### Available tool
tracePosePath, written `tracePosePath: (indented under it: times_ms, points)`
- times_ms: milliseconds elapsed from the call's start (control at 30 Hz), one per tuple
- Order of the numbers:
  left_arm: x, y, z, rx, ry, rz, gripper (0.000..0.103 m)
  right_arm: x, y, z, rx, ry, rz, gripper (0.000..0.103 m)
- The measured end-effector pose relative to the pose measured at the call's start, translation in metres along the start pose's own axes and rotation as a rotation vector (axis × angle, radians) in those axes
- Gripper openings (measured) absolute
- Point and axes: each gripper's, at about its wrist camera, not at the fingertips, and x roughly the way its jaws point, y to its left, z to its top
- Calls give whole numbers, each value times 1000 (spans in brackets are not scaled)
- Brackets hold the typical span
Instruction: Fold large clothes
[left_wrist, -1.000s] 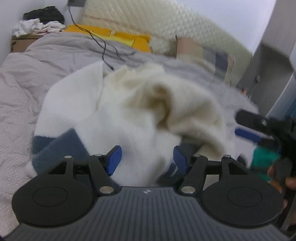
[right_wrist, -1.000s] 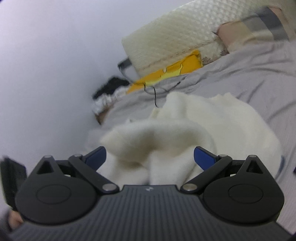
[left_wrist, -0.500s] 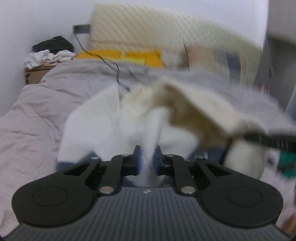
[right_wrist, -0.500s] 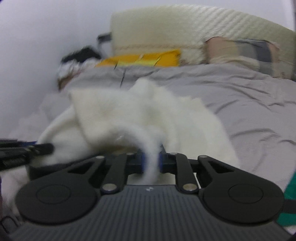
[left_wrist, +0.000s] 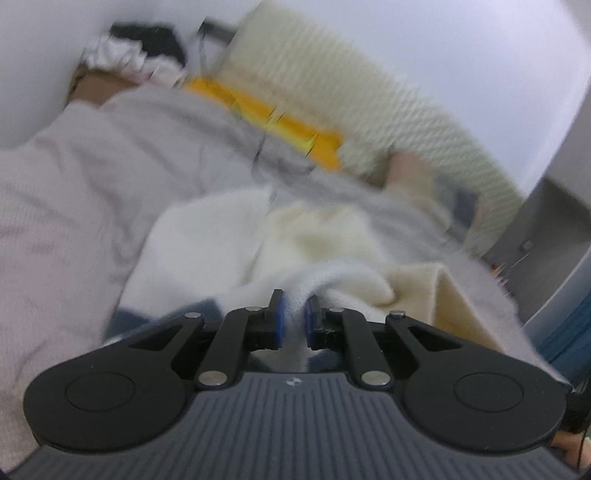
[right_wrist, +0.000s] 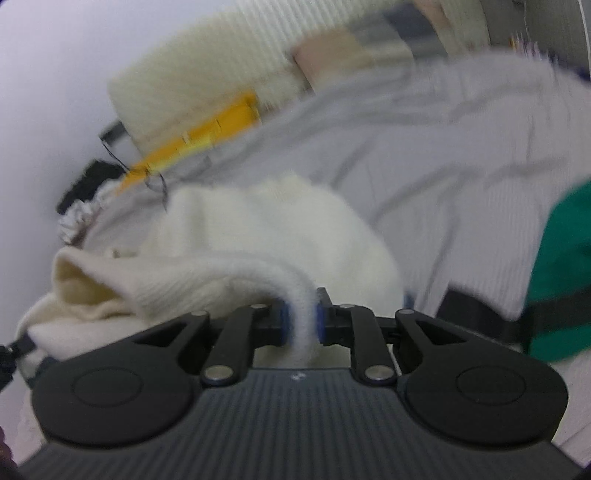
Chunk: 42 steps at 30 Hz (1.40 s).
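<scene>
Both grippers, wide apart a second ago, now pinch the cream sweater (left_wrist: 229, 240) on the grey bed (left_wrist: 74, 192): left gripper (left_wrist: 293, 325), right gripper (right_wrist: 301, 323); lifting evenly should keep the edge taut

Two grippers — left gripper (left_wrist: 293, 319) and right gripper (right_wrist: 300, 322) — each with two blue pads. One cream sweater (left_wrist: 221, 251) (right_wrist: 266, 236). One grey duvet (left_wrist: 92, 177) (right_wrist: 424, 155). One yellow pillow (left_wrist: 273, 118) (right_wrist: 207, 129), one quilted headboard (left_wrist: 332, 77) (right_wrist: 207, 74), one black cable (left_wrist: 258, 162) (right_wrist: 155, 181) — and one green cloth (right_wrist: 561, 273).
</scene>
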Motion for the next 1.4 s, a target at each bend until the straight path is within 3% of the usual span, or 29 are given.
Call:
tracePosePath:
  times_ms: [100, 233, 300, 367, 400, 433, 500, 733, 867, 1033, 1100, 1200, 1233, 1400]
  points:
    - [24, 5, -2, -21, 57, 43, 15, 17, -4, -7, 41, 58, -8, 25]
    - [34, 13, -4, -50, 75, 47, 18, 12, -2, -6, 47, 47, -8, 33]
    - [32, 14, -5, -52, 70, 43, 21, 4, 2, -5, 48, 26, -5, 47]
    - [24, 11, -4, -44, 51, 36, 30, -10, 5, -6, 37, -5, 11, 71]
    - [19, 9, -4, -40, 38, 28, 40, -16, 6, -5, 31, -20, 22, 74]
    - [13, 7, -3, -43, 20, 23, 53, -22, 8, -4, 19, -37, 33, 75]
    - [-4, 3, -3, -50, -36, -7, 58, -33, 12, -2, -12, -63, 58, 75]
    - [-21, -20, -5, 15, -98, -59, 61, -61, 44, 0, -192, -240, 161, 76]
    - [-8, -32, -11, 69, -77, -60, 61, -45, 65, 1, -287, -241, 227, 75]
    - [2, -40, -17, 131, -86, -66, 63, -11, 86, 1, -418, -216, 190, 67]
    - [6, -41, -19, 140, -76, -79, 63, 0, 93, -2, -480, -204, 138, 57]
    - [9, -46, -22, 165, -73, -86, 63, 7, 98, -10, -532, -204, 71, 30]
    - [7, -48, -24, 171, -87, -88, 63, 6, 97, -11, -527, -200, 67, 16]
    - [-10, -58, -30, 230, -166, -111, 64, -18, 101, -19, -489, -222, 88, 10]
